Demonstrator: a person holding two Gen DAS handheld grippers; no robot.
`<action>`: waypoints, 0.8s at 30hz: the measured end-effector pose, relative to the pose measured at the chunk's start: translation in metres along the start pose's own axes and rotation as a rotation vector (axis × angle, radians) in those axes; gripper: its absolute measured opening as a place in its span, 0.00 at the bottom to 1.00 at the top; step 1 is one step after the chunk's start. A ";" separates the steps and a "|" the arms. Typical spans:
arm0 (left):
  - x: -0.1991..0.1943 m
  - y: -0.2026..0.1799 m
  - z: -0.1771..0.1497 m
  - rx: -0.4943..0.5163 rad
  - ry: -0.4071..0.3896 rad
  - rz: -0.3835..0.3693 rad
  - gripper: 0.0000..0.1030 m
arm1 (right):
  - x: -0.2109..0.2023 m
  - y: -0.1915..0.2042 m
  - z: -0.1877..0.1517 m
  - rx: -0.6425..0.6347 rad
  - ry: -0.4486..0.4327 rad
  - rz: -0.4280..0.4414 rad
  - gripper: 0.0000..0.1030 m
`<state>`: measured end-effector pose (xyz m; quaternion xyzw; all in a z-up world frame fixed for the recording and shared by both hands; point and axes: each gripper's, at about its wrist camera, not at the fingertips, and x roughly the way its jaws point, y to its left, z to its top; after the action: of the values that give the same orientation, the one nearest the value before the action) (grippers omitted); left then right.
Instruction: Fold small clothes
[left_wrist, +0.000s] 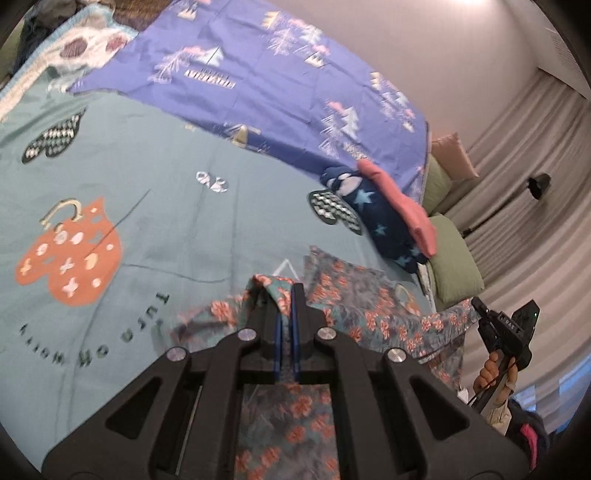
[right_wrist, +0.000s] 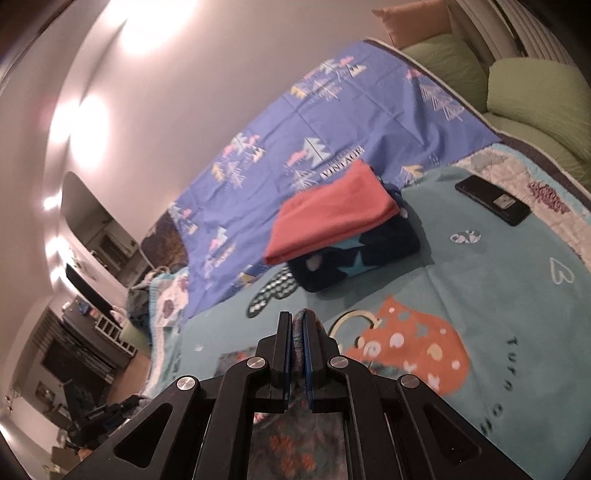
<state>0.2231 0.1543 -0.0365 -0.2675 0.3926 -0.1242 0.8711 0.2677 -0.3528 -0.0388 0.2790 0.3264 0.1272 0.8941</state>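
right gripper (right_wrist: 297, 325) jaws clamped on floral garment (right_wrist: 295, 435) | pink fold (right_wrist: 332, 206) beyond

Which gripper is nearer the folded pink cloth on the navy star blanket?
Right. The right gripper sits just short of the folded pink cloth; the left gripper is farther off, beside it.

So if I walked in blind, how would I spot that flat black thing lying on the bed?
Start at the bed's teal blanket and look towards the green pillows at its head. Past the folded pile, a pink garment on a navy starred one, lies a phone. It is the only hard, flat, black slab there; everything around it is soft cloth.
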 end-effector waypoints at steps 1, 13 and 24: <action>0.010 0.004 0.003 -0.005 0.008 0.003 0.05 | 0.010 -0.003 0.000 0.004 0.010 -0.028 0.05; 0.058 0.043 0.002 -0.085 0.081 0.052 0.08 | 0.065 -0.054 -0.009 0.084 0.113 -0.181 0.09; 0.011 0.035 0.000 0.087 -0.044 0.202 0.35 | 0.040 -0.043 -0.009 -0.112 0.168 -0.199 0.26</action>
<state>0.2303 0.1781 -0.0631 -0.1910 0.3926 -0.0469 0.8984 0.2940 -0.3681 -0.0901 0.1834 0.4185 0.0788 0.8860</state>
